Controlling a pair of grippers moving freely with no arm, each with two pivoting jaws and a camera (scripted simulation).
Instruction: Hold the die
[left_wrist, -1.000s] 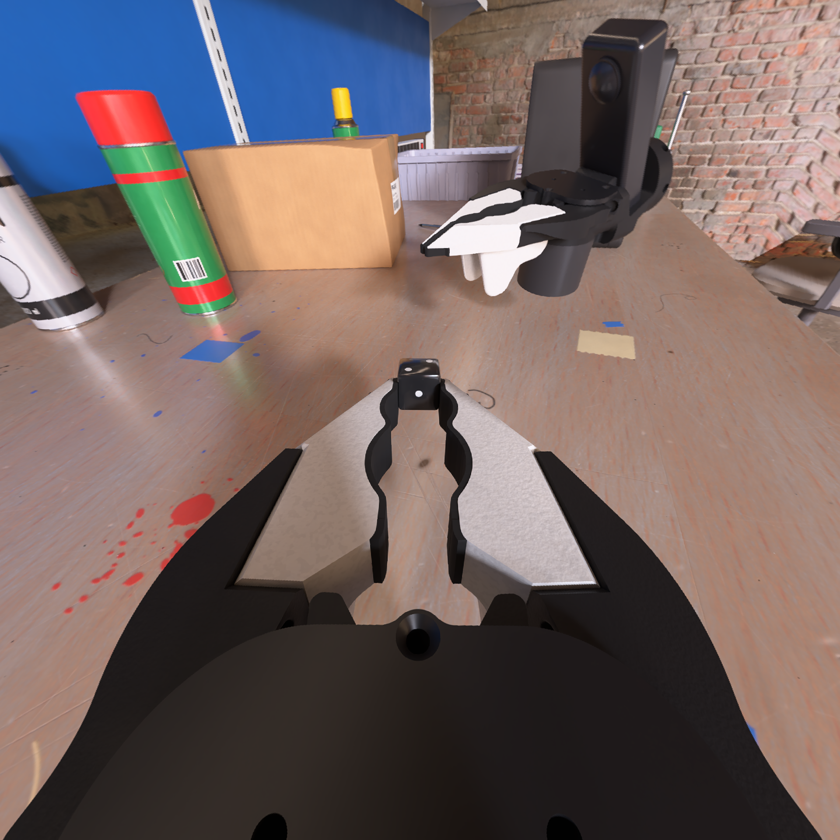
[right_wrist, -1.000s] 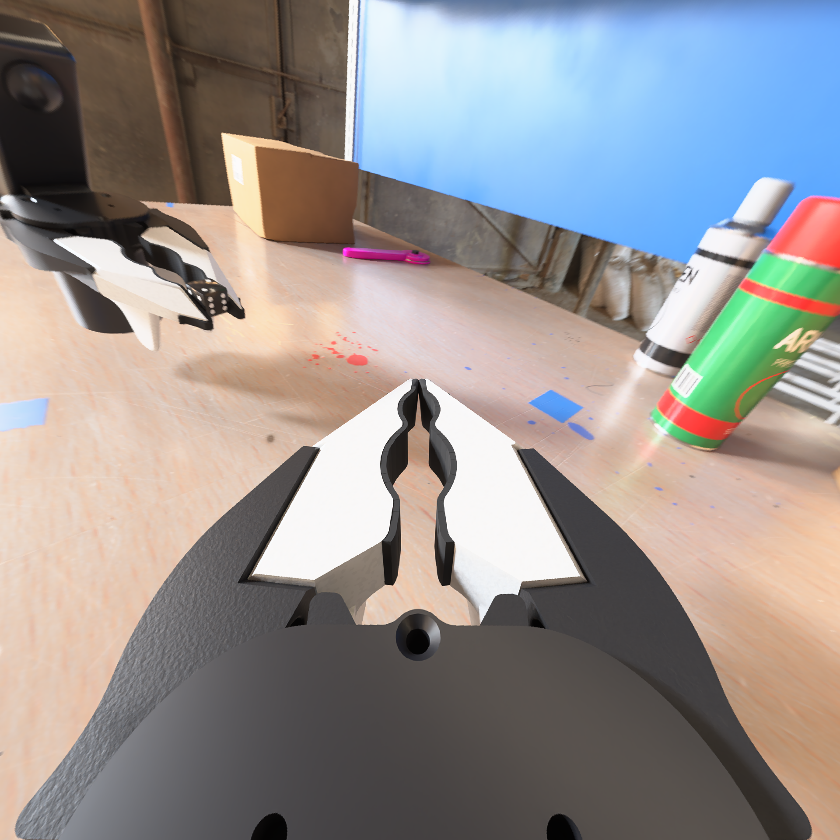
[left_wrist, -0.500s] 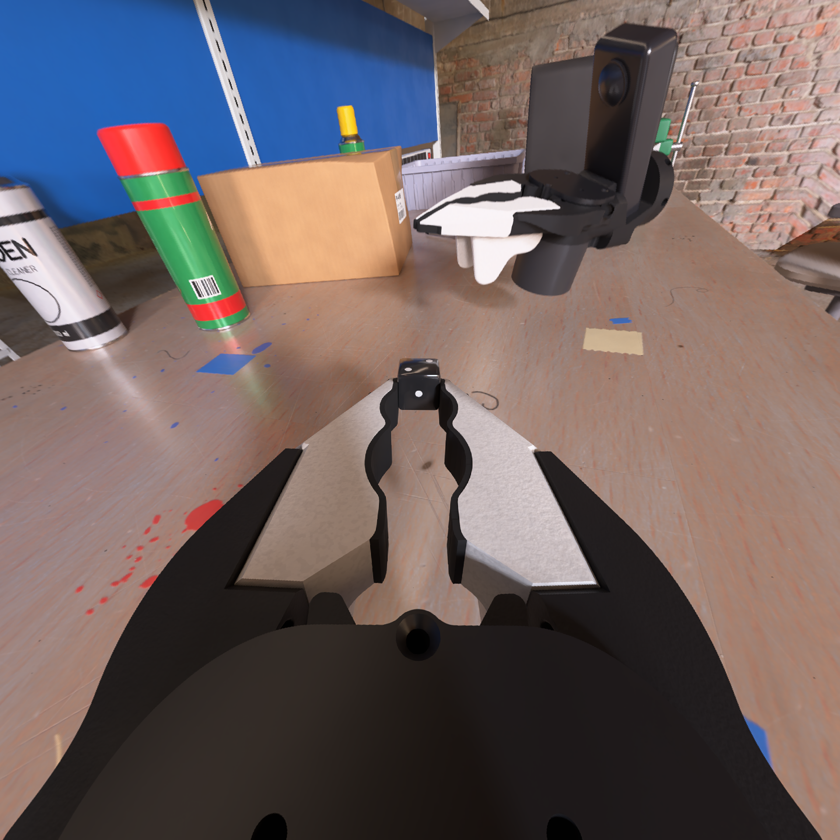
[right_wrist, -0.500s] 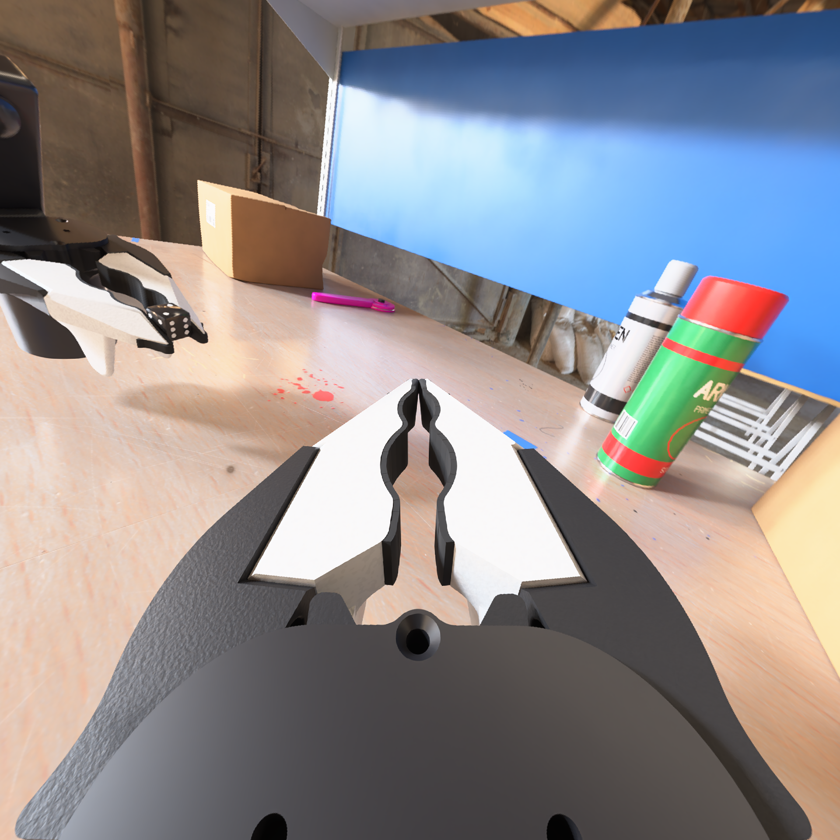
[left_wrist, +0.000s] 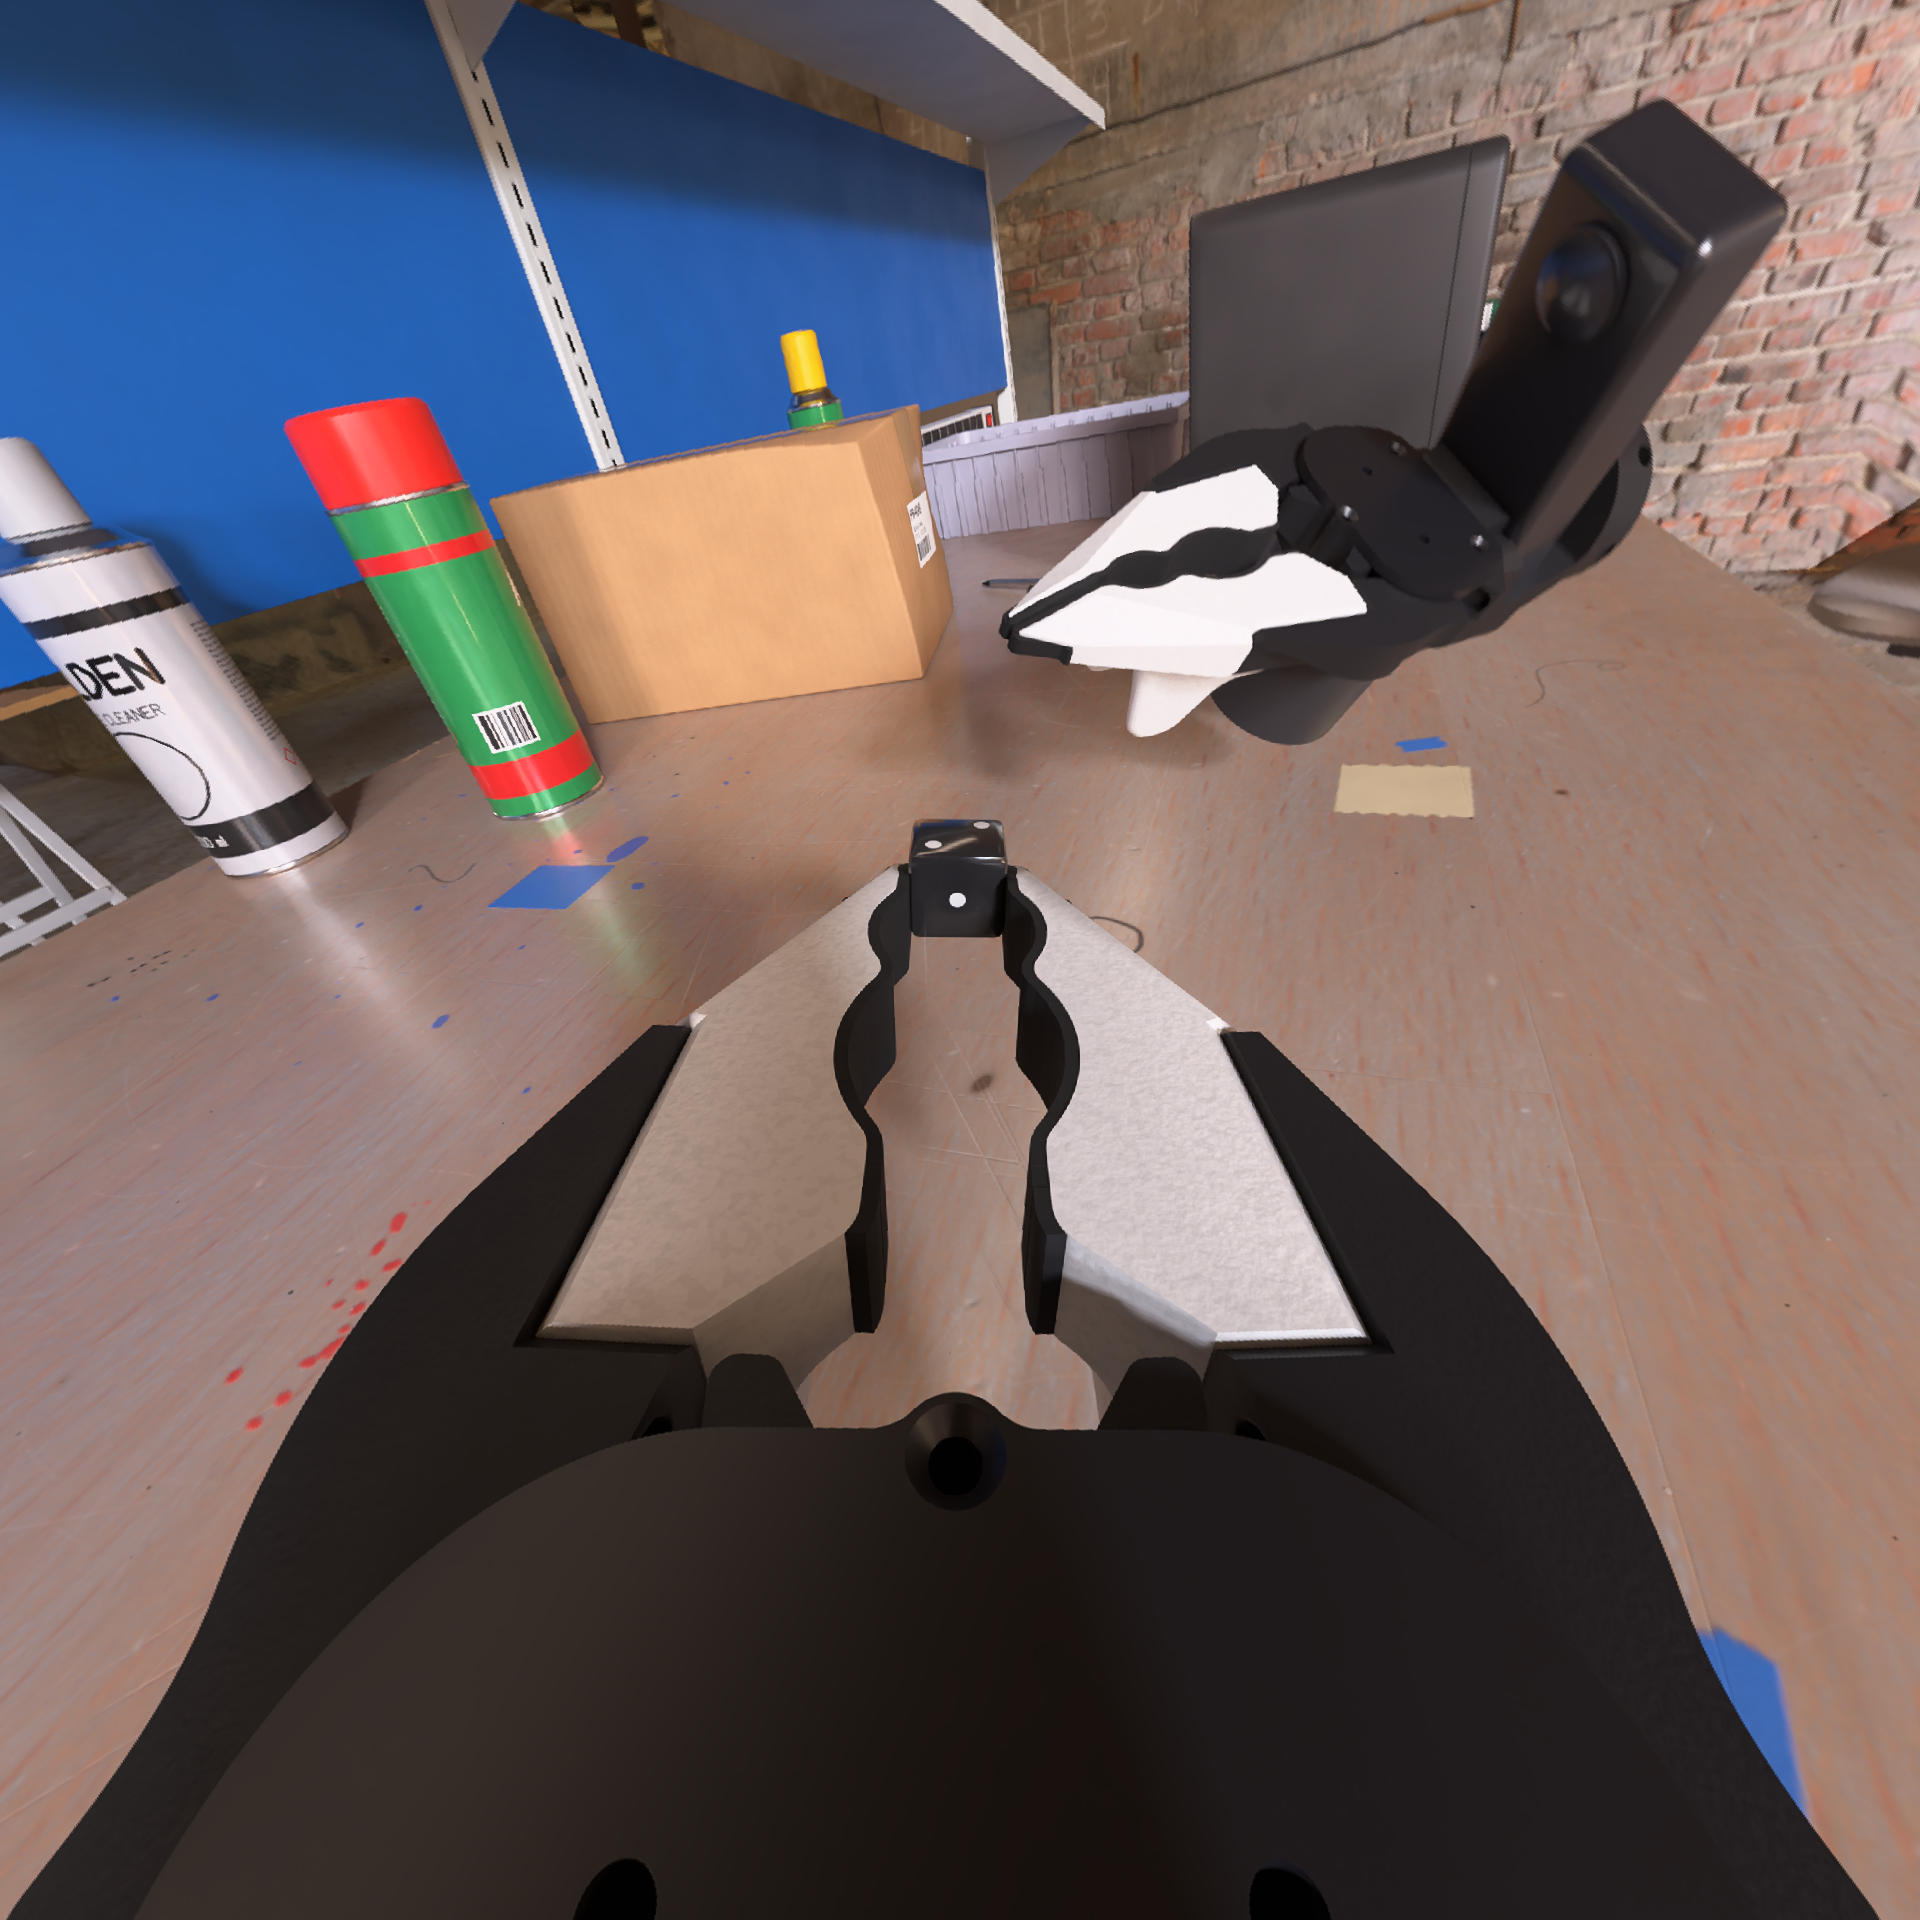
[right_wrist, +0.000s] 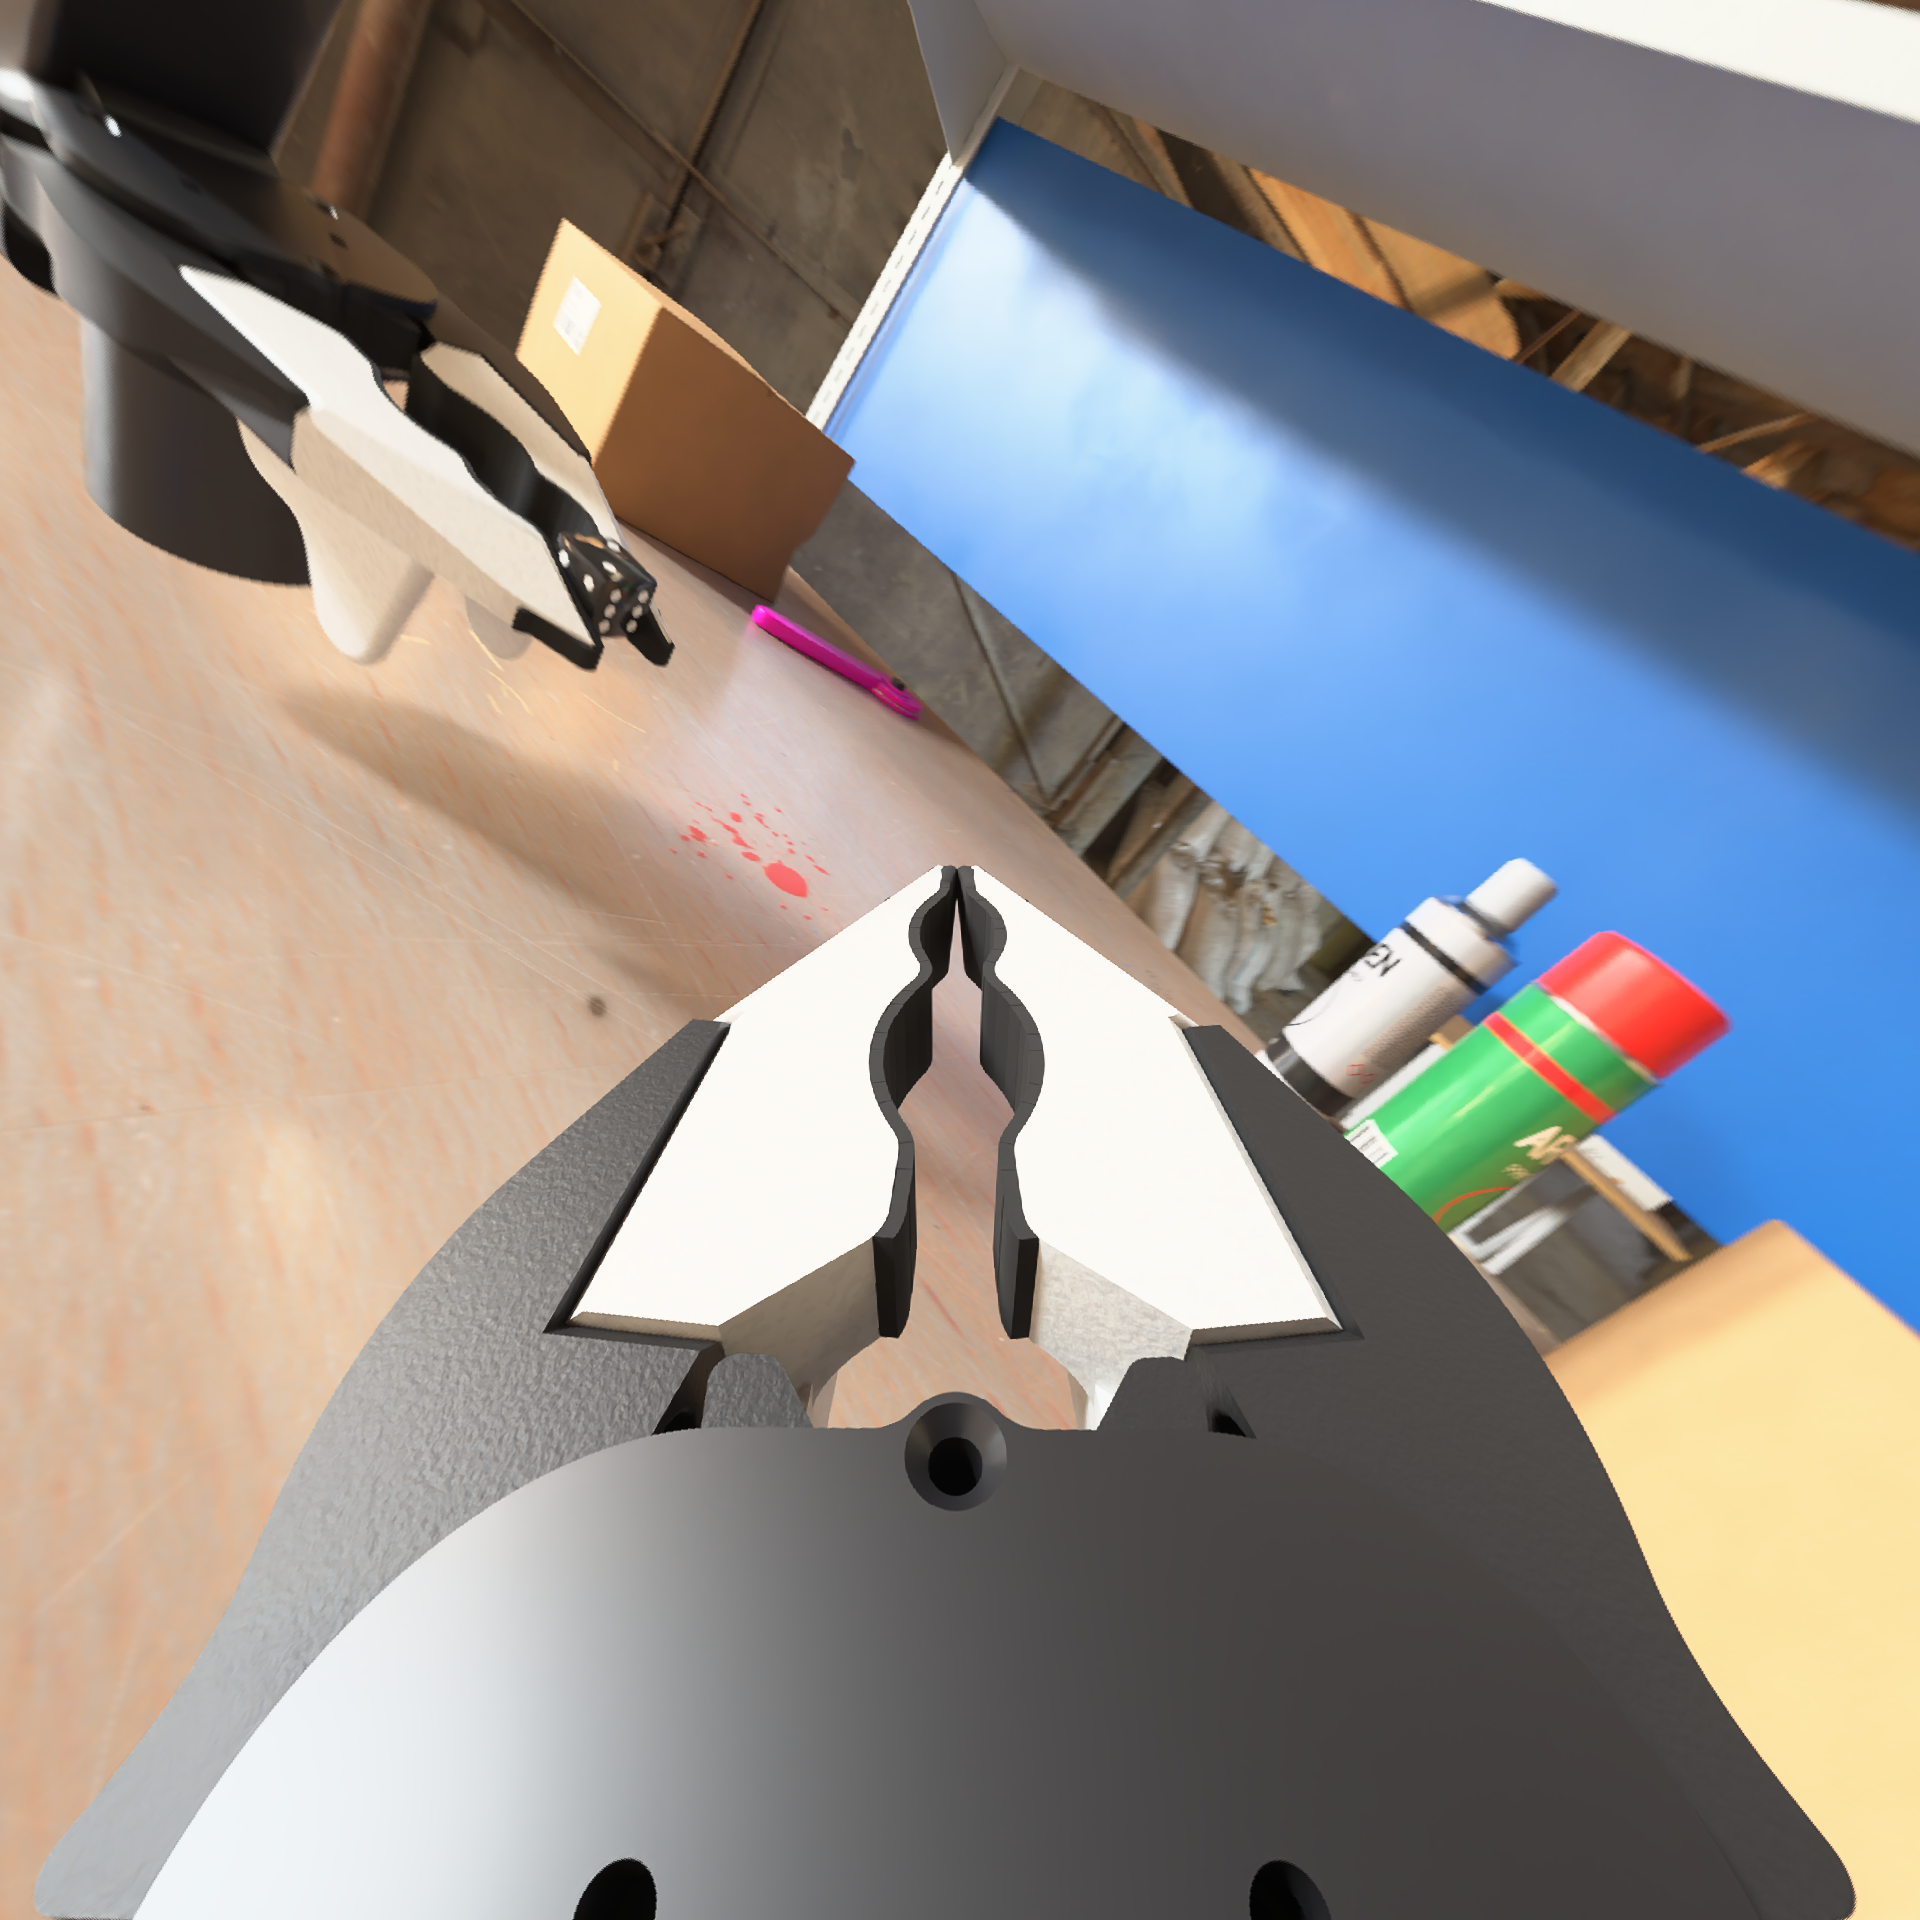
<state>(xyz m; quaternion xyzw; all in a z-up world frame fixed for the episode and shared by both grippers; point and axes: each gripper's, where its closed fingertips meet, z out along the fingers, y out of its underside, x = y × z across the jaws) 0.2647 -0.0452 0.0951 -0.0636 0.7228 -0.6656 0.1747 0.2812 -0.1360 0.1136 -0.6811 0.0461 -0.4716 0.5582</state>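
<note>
Far left on the bench (left_wrist: 1558, 1039): white aerosol can (left_wrist: 156, 675), then green spray can (left_wrist: 447, 613) with red cap, then cardboard box (left_wrist: 727, 561).

Centre: left gripper (left_wrist: 957, 902), jaws clamped on the black die (left_wrist: 956, 854), pinched by two opposite faces at the very tips and lifted clear of the bench. Likely light, rigid and smooth-sided, with flat faces that suit a square pinch. So shallow a hold looks apt to let it twist or squirt out, so best taken deeper, with steady, modest pressure.

Right: right gripper (left_wrist: 1023, 623), empty, jaws fully closed, hovering above the bench near a tan tape patch (left_wrist: 1403, 790).

Against half a second ago: die sits unchanged in the tips. Right gripper now rolled over and nearer. In its own view, left gripper (right_wrist: 613, 613) and die (right_wrist: 603, 587) loom larger, the scene tilted.
</note>
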